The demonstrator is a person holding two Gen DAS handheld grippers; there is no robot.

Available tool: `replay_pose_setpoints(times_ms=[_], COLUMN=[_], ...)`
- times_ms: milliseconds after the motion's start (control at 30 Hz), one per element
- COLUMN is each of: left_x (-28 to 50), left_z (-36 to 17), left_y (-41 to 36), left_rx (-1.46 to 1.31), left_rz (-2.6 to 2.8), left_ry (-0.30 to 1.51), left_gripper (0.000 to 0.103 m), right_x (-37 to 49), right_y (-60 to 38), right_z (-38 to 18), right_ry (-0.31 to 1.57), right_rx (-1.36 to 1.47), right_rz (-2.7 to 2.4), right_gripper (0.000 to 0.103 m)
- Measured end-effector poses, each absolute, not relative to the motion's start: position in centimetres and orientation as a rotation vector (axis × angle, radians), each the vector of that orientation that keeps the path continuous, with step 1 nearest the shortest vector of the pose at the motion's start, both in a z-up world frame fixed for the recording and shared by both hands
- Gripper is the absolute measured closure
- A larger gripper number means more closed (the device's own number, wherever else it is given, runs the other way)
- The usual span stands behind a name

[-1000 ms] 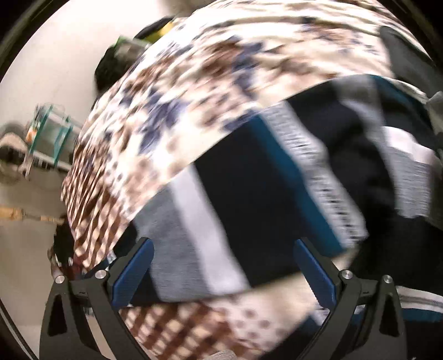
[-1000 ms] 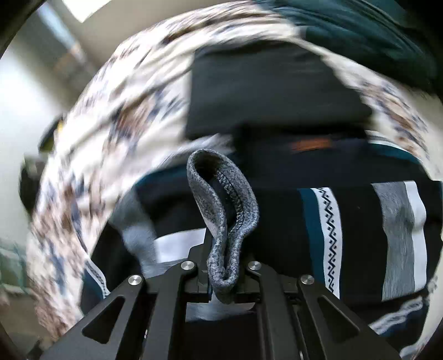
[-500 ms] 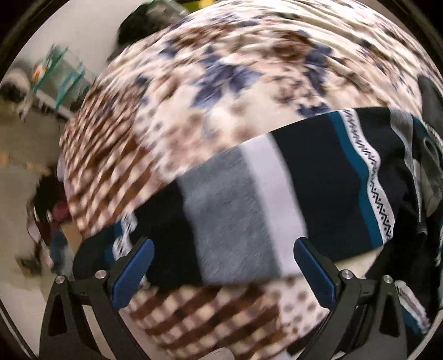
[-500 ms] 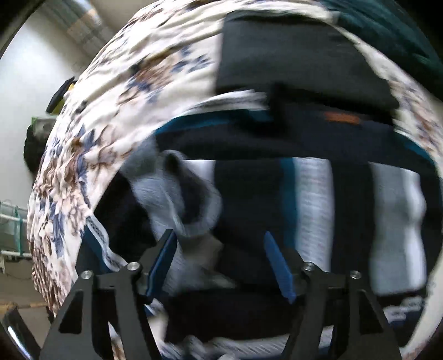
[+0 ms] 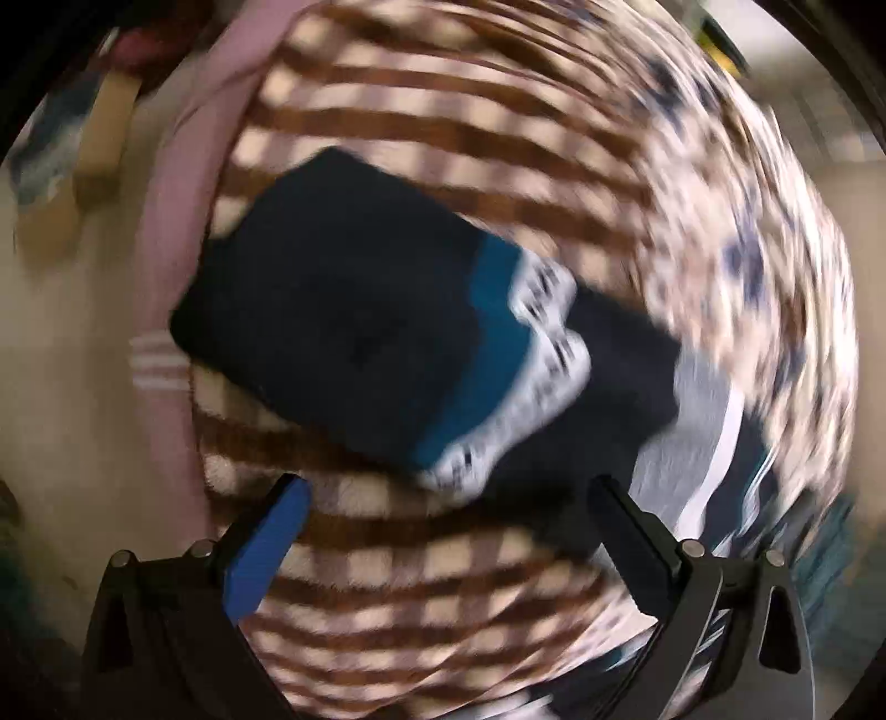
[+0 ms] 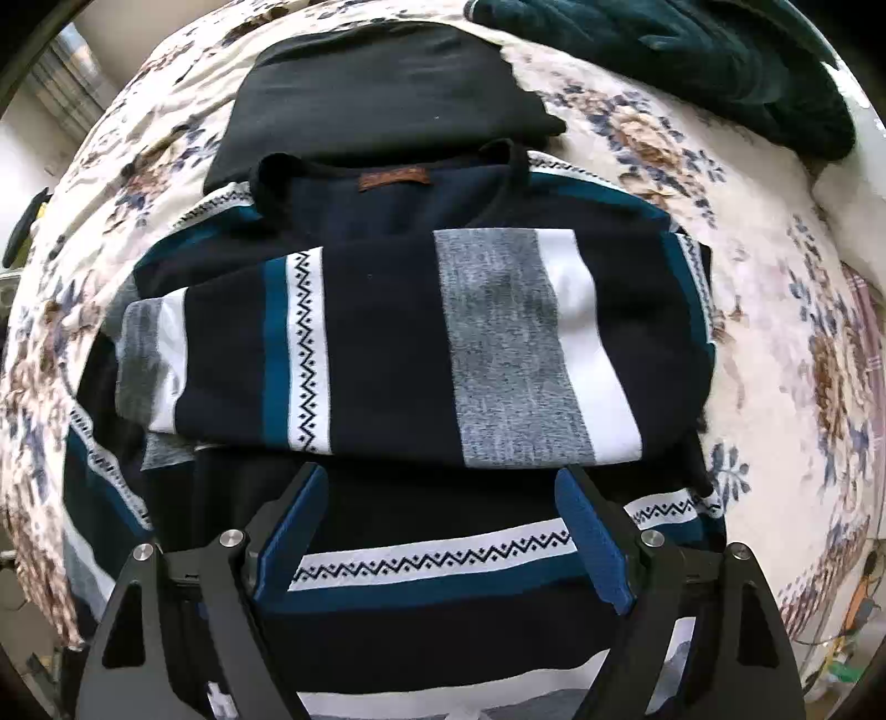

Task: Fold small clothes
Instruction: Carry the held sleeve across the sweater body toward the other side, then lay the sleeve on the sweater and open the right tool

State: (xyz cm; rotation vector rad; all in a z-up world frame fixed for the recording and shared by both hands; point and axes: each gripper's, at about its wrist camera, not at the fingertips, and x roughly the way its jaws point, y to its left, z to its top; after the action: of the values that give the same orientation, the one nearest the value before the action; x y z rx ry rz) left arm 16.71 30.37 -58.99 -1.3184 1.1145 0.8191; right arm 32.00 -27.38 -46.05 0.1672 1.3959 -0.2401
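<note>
the striped sweater [image 6: 387,343] lies on the bed, on the floral bedspread [image 6: 653,138], w/ both sleeves folded in across the chest and the neck label facing up at the far end. right tool [image 6: 443,531] hangs straight over the hem half; its jaws have just been opening and now stand wide, nothing between them, so the sleeve is let go. left tool [image 5: 448,531] is wide too and empty, out over the sweater's other end [image 5: 354,310], which lies on the checked part of the bedspread [image 5: 443,138]; that view is badly blurred.

step in hand, i'd say: take the hem and bring it up to the collar. best to pinch both hem corners thru all layers, lift evenly, lay it over w/o dragging the sleeves loose.

fabric looks a soft thick knit, navy w/ teal, grey and white bands and zigzag trim; it'll sag and bunch if held by one corner. a folded black garment [image 6: 376,94] sits just beyond the collar, a dark green throw [image 6: 692,50] farther off.
</note>
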Motion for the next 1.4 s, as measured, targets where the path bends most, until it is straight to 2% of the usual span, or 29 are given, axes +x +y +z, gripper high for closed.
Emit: replay_pose_setpoints(times_ms=[100, 133, 200, 267, 367, 467, 567, 600, 767, 867, 1067, 1267, 1400], left_x=[15.7, 15.2, 14.4, 14.0, 14.4, 18.0, 22.2, 23.3, 31.2, 35.8, 42.4, 42.8, 41.7], left_z=[-59.4, -59.4, -59.1, -58.7, -57.9, -54.6, -50.4, -49.3, -43.4, -41.6, -42.2, -46.2, -48.0], left_y=[31.8, 32.3, 33.1, 34.1, 34.9, 34.5, 33.0, 32.2, 24.8, 18.5, 0.0, -18.2, -26.1], left_rx=[-1.383, -1.408, -1.43, -1.432, -1.381, -1.161, -0.881, -0.804, -0.493, -0.415, -0.232, -0.097, 0.015], left_rz=[0.872, 0.894, 0.948, 0.98, 1.011, 0.982, 0.889, 0.858, 0.614, 0.469, 0.131, -0.119, -0.222], left_ry=[1.023, 0.99, 0.918, 0.857, 0.837, 0.845, 0.85, 0.855, 0.815, 0.805, 0.878, 1.014, 1.05], left_gripper=[0.005, 0.01, 0.028, 0.079, 0.092, 0.094, 0.094, 0.094, 0.095, 0.095, 0.095, 0.095, 0.095], right_x=[32.2, 32.1, 32.2, 32.3, 32.5, 33.0, 33.4, 33.5, 33.2, 32.2, 28.8, 26.4, 25.6], right_y=[-26.8, -26.6, -26.3, -25.9, -25.6, -25.9, -26.5, -26.8, -29.7, -33.3, -43.5, -53.4, -58.0], right_z=[-46.4, -46.6, -46.8, -46.8, -46.9, -47.4, -47.5, -47.6, -47.9, -48.6, -48.4, -48.1, -47.7], right_ry=[1.401, 1.404, 1.406, 1.405, 1.407, 1.416, 1.402, 1.396, 1.387, 1.401, 1.419, 1.406, 1.401], right_rx=[0.165, 0.172, 0.181, 0.179, 0.109, 0.017, -0.011, -0.01, 0.063, 0.157, 0.309, 0.327, 0.328], right_rz=[-0.246, -0.243, -0.243, -0.242, -0.299, -0.377, -0.397, -0.39, -0.38, -0.401, -0.491, -0.573, -0.594], right_gripper=[0.017, 0.017, 0.017, 0.017, 0.017, 0.017, 0.006, 0.006, 0.006, 0.006, 0.006, 0.006, 0.006])
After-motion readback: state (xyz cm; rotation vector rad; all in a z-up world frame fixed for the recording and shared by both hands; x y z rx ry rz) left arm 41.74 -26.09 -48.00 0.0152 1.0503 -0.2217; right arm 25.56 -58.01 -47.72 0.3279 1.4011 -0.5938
